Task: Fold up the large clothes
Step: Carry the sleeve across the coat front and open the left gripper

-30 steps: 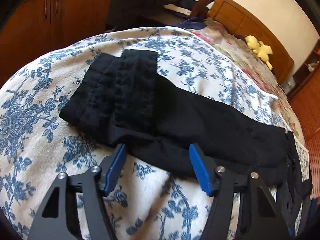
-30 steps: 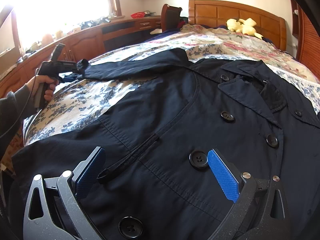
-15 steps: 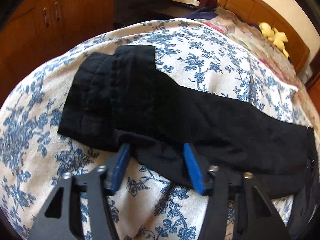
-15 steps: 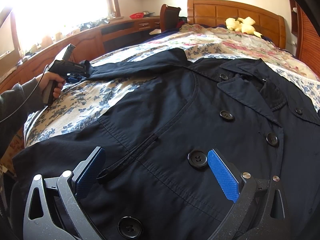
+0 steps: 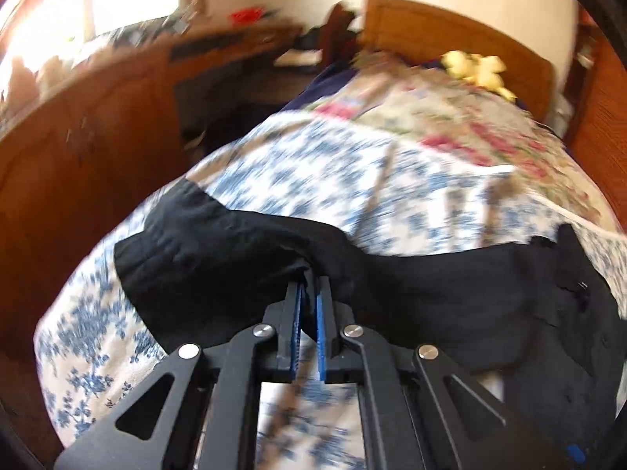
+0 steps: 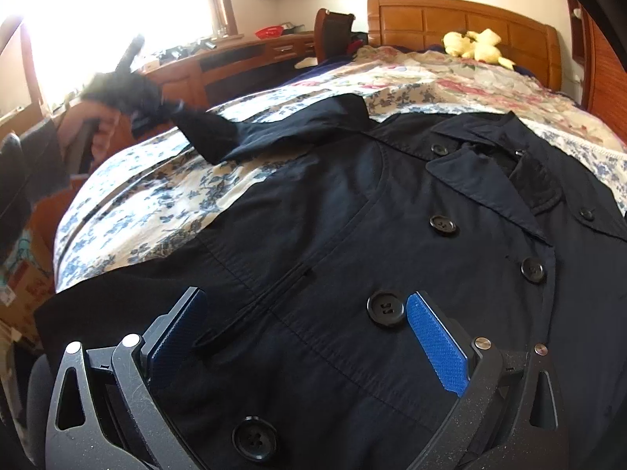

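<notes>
A dark navy double-breasted coat (image 6: 352,243) lies face up on the bed, buttons and collar showing. Its sleeve (image 5: 411,286) stretches out to the left over the floral cover. My left gripper (image 5: 308,286) is shut on the sleeve near the cuff (image 5: 196,258) and holds it lifted off the bed; in the right wrist view it (image 6: 164,111) shows blurred at the far left with the sleeve (image 6: 274,133) hanging from it. My right gripper (image 6: 309,313) is open and empty, low over the coat's front beside a large button (image 6: 385,308).
The bed has a blue floral cover (image 6: 156,199) and a wooden headboard (image 6: 462,23) with a yellow plush toy (image 6: 476,45). A wooden desk and cabinets (image 5: 90,149) run along the left. A chair (image 6: 333,33) stands by the desk.
My left gripper has closed on the sleeve near the cuff and lifted it off the bed, swinging upward. My right gripper has stayed open over the coat front.
</notes>
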A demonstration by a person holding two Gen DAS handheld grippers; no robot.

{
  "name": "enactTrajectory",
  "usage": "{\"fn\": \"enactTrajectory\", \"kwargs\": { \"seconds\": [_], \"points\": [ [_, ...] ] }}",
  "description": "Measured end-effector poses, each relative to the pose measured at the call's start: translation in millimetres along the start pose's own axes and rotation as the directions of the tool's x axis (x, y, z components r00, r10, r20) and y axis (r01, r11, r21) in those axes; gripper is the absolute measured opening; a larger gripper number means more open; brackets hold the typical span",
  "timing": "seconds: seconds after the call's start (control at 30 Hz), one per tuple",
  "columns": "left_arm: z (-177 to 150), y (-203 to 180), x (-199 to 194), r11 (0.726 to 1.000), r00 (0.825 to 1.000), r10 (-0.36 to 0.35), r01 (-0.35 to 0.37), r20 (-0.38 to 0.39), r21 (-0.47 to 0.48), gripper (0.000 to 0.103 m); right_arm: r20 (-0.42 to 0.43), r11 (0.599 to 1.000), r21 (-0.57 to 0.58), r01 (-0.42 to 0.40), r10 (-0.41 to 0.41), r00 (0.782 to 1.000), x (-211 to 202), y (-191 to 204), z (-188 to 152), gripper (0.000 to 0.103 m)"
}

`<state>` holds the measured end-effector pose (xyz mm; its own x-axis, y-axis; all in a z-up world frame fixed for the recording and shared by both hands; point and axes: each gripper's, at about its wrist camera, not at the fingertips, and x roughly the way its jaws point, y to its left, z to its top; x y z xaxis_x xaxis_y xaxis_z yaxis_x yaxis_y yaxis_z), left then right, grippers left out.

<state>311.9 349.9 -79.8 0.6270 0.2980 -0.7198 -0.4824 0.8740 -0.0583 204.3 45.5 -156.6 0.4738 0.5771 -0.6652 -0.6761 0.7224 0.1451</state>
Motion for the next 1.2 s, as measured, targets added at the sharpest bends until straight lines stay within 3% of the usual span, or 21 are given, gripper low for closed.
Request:
{"fn": "enactTrajectory", "kwargs": {
  "seconds": [0.17,0.33,0.6,0.87,1.0,1.2],
  "points": [
    [6,-78,-57,0.986,0.991,-0.108,0.097,0.077,0.138,0.002,0.034,1.000,0.003,0.018,-0.018,0.999,-26,-13,0,0.103],
    [-9,-147,-100,0.947,0.967,-0.222,0.185,0.121,0.262,0.002,0.080,0.996,0.031,0.086,-0.089,0.993,-61,-45,-2,0.103],
    [-56,-212,-137,0.874,0.928,-0.367,0.318,0.068,0.368,0.002,0.116,0.975,0.098,0.200,-0.210,0.971,-102,-95,-10,0.103],
    [-104,-219,-145,0.844,0.929,-0.369,0.326,0.021,0.426,0.007,0.114,0.964,0.128,0.233,-0.248,0.962,-112,-112,-10,0.103],
    [-128,-215,-154,0.836,0.925,-0.379,0.334,0.018,0.437,0.022,0.112,0.967,0.115,0.229,-0.242,0.964,-110,-108,-10,0.103],
    [-162,-190,-170,0.840,0.915,-0.402,0.354,0.034,0.412,0.038,0.100,0.972,0.099,0.213,-0.222,0.970,-100,-99,-5,0.103]
  ]
}}
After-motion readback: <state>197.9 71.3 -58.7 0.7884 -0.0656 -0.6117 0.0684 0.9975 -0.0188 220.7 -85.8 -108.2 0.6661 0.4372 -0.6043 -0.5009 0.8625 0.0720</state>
